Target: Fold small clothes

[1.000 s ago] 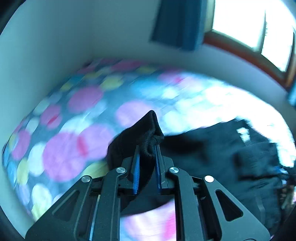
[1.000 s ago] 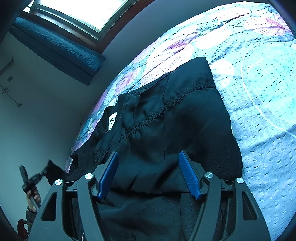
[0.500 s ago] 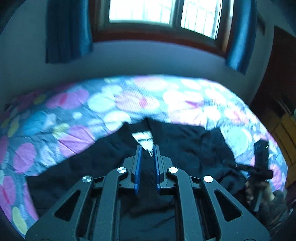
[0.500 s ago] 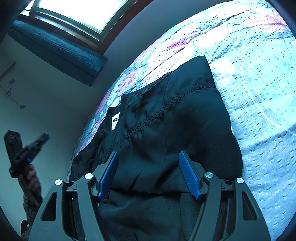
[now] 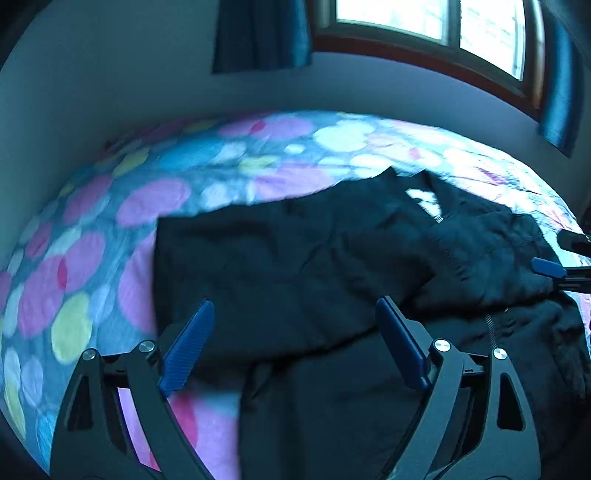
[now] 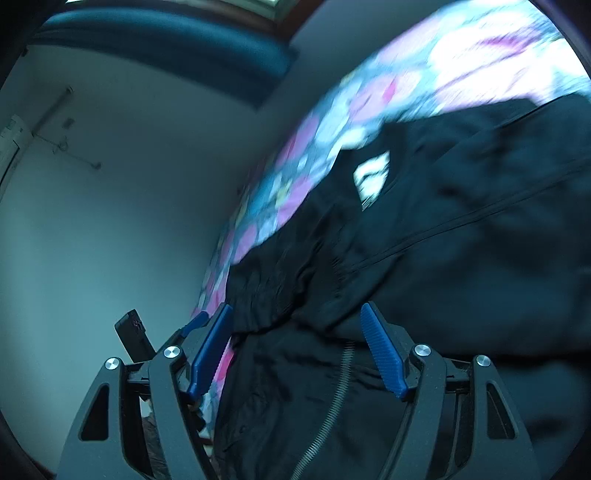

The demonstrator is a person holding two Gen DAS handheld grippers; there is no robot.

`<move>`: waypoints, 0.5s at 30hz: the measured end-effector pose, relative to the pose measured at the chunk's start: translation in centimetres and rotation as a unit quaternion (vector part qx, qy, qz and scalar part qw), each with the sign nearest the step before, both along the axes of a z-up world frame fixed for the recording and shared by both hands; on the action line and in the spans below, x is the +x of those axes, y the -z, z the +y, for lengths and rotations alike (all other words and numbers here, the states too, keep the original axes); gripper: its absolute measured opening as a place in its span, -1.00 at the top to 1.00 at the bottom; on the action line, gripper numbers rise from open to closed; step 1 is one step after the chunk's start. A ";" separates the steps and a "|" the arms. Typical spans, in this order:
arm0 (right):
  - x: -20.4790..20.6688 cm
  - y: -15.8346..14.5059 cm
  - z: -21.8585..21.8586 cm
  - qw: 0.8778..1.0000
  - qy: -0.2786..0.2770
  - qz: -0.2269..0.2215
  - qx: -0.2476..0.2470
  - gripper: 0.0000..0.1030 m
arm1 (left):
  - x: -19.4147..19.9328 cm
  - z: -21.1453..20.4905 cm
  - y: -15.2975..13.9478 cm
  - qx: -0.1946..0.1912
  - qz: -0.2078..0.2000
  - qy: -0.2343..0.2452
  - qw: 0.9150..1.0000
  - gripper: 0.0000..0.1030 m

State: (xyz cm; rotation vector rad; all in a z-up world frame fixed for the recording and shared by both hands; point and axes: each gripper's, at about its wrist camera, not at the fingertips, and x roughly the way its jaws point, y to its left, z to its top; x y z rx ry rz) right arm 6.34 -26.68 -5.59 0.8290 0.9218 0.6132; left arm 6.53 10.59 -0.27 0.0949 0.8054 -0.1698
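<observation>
A black zip-up garment (image 5: 295,258) lies partly folded on the bed, its white neck label (image 5: 423,199) facing up. My left gripper (image 5: 294,304) hovers over the folded-in part near the garment's left edge. Its jaws are opening wide and the pads touch nothing. In the right wrist view the same garment (image 6: 461,240) and label (image 6: 371,177) show, with the zipper (image 6: 332,402) running down between my fingers. My right gripper (image 6: 295,307) stands over a bunched fold, its jaws opening a little, with cloth below them but not pinched. The right gripper's blue pad (image 5: 550,267) shows at the frame's right edge.
The bedspread (image 5: 147,199) has pink, yellow and pale circles and runs up to a plain wall. A window (image 5: 424,18) with blue curtains (image 5: 258,33) sits above the far side. The left gripper's tip (image 6: 195,321) peeks out beside my right gripper's left finger.
The left gripper let go of the black fold it was pinching, opened wide and came down over the garment. The right gripper swung towards the garment's left side, and both views are blurred by motion.
</observation>
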 end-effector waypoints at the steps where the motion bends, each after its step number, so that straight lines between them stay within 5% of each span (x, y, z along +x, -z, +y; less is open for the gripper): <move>1: 1.7 0.7 2.0 1.000 -0.024 0.016 -0.001 -0.37 | -0.3 1.1 0.6 -0.005 0.007 -0.011 1.000 -0.75; 11: 8.9 4.3 11.6 0.995 -0.059 0.074 -0.037 -0.37 | -1.1 4.5 4.0 0.008 0.040 -0.054 0.998 -0.78; 15: 9.6 4.3 12.3 0.991 -0.068 0.085 -0.083 0.04 | -0.7 5.1 4.9 -0.010 0.055 -0.071 0.996 -0.78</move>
